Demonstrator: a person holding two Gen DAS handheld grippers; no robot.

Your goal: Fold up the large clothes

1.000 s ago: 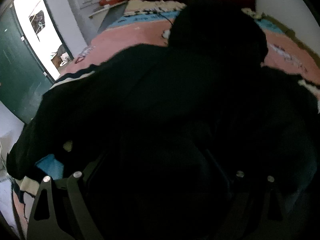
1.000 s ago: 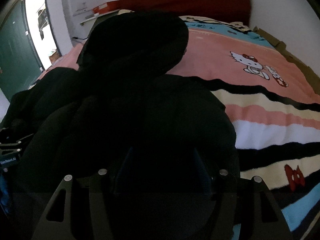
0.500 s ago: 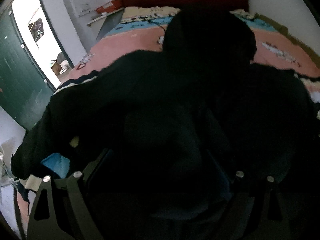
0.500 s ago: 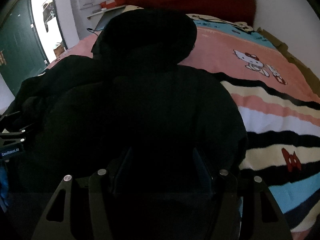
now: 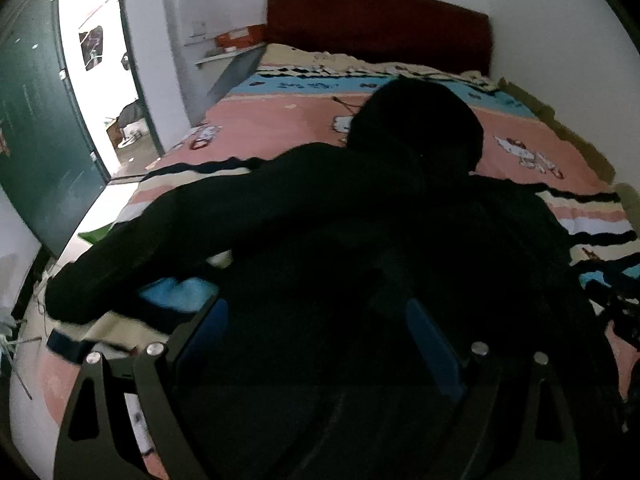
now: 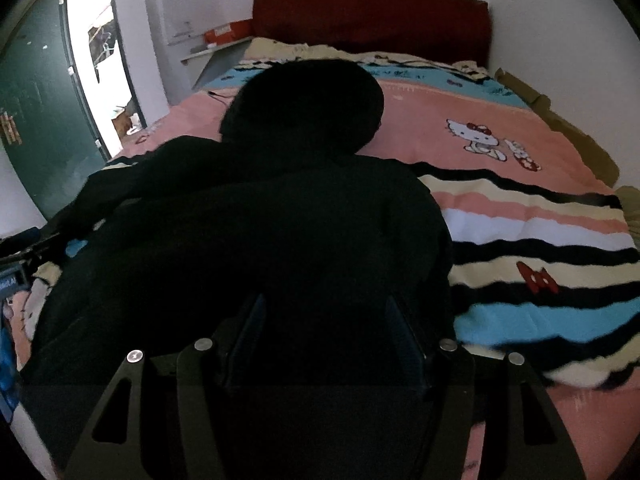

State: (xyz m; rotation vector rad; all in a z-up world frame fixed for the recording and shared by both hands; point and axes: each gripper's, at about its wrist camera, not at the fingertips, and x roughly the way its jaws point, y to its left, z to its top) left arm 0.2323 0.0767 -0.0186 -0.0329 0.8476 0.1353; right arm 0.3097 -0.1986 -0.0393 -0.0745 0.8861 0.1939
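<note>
The black hooded jacket (image 6: 280, 220) lies mostly unfolded on the bed (image 6: 520, 208), both grippers' jaws spread wide over its hem.

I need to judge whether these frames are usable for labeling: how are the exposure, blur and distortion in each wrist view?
Left wrist view: doorway blown out, black hooded garment a detail-less dark mass, slight blur low on the left, strong fisheye curvature.
Right wrist view: the garment is equally underexposed, the striped blanket well lit with mild blur at its near edge, same fisheye vignette.
</note>
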